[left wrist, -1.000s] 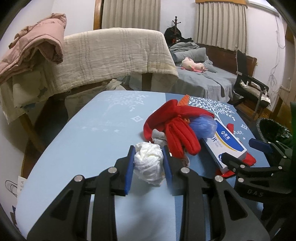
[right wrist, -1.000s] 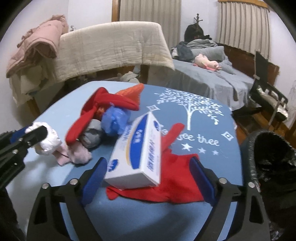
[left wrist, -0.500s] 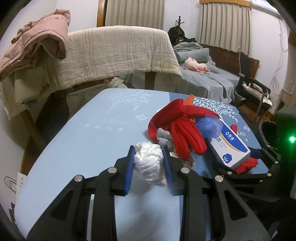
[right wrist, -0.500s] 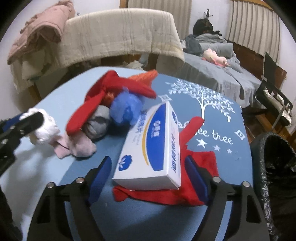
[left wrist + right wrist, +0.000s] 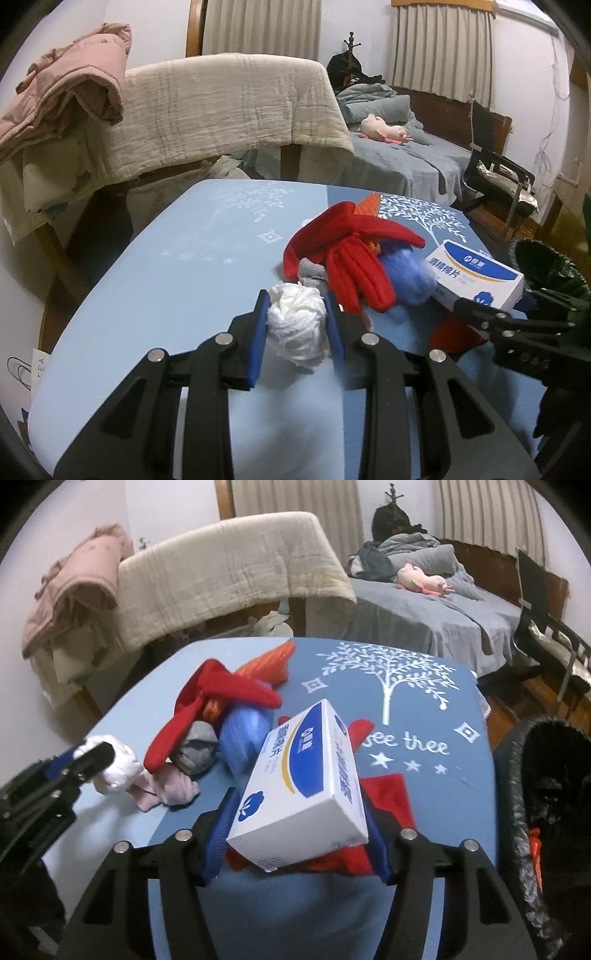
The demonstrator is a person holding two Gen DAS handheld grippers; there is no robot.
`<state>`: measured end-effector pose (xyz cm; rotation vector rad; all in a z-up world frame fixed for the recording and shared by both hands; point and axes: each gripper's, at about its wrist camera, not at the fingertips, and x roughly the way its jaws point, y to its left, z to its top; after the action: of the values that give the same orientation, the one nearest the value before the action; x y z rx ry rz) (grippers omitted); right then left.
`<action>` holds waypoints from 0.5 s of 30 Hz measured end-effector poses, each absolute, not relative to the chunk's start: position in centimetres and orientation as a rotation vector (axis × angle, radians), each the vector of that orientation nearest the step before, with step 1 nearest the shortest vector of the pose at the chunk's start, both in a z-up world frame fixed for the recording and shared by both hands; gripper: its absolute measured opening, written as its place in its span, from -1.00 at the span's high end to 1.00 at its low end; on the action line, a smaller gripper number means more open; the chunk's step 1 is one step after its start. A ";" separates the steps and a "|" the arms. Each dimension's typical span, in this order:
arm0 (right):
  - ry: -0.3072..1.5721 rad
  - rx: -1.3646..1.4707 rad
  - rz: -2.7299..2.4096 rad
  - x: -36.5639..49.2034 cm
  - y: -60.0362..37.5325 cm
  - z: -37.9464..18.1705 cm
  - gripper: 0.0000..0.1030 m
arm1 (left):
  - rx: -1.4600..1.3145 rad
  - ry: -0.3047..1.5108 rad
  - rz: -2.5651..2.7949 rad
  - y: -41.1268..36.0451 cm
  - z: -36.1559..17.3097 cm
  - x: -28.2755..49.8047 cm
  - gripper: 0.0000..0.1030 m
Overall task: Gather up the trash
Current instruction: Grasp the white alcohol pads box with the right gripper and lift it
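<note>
L gripper [image 5: 297, 325] angled down, clamped on 1 tissue wad [image 5: 297, 328], table [image 5: 177, 280] centre. R gripper [image 5: 297, 834] angled down, jaws closing around 1 cotton-pad box [image 5: 306, 790]; bin [image 5: 517, 812] at 3 o'clock.

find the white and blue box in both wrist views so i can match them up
Left wrist: the white and blue box sits at the right, lifted, at the right gripper.
Right wrist: low centre, between the closing blue pads.
Shared landmark: the crumpled white tissue held by the left gripper.
</note>
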<state>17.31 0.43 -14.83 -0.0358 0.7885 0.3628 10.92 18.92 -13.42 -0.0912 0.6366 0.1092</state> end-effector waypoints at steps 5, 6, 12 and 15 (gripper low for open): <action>0.860 -0.002 0.333 16.6 -1.6 -15.9 -0.19 | -0.089 0.646 0.087 18.1 -13.5 11.1 0.44; 0.865 -0.010 0.324 16.5 -1.7 -16.1 -0.19 | -0.089 0.649 0.084 18.1 -13.5 11.1 0.44; 0.824 -0.053 0.281 16.5 -2.0 -16.3 -0.44 | -0.079 0.657 0.067 17.2 -13.6 11.1 0.44; 0.812 -0.075 0.275 16.9 -1.8 -16.3 -0.44 | -0.075 0.660 0.066 17.2 -13.6 11.2 0.44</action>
<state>16.94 -1.82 -16.27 -0.0751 0.8125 0.2749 11.24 17.19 -13.56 -0.0749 0.6597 0.0660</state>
